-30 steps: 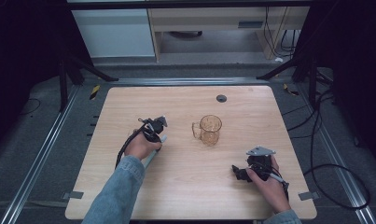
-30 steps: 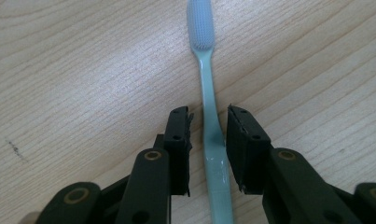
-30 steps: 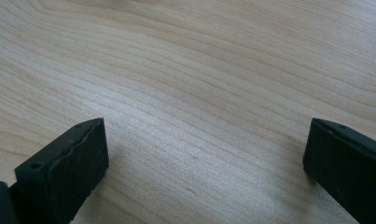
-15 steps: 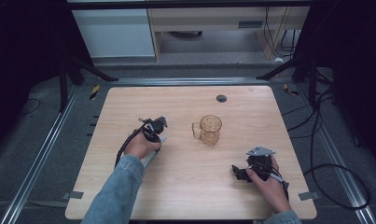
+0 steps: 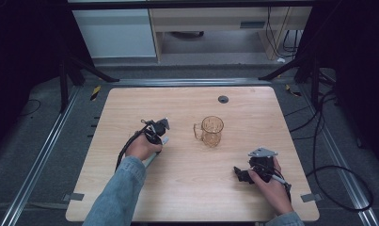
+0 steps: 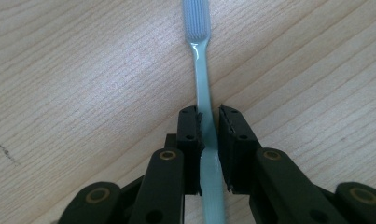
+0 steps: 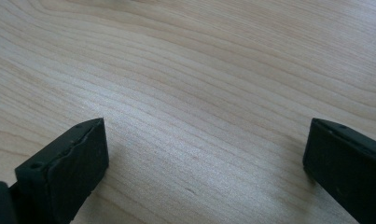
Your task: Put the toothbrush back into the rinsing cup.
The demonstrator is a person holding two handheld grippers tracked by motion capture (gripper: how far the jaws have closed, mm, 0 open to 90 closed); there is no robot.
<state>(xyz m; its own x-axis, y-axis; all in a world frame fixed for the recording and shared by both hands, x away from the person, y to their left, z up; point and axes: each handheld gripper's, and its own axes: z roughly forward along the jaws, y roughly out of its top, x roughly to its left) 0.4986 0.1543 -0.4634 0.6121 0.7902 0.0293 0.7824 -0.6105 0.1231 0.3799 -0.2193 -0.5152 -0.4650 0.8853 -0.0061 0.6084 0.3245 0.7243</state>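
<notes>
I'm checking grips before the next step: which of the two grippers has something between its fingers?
The left gripper: its fingers are clamped on the pale green toothbrush handle. The right gripper stands wide open over bare table.

Worktop [image 6: 83, 70]: pale wood grain, matt. Toothbrush [image 6: 203, 79]: glossy mint plastic, ribbed head. Mug [image 5: 211, 130]: clear amber, glossy. Left claw [image 6: 209, 122]: matt black.

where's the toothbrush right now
The toothbrush lies on the wooden table, its handle clamped in the left tongs. In the high view it is at the left, left of the amber glass mug.
</notes>
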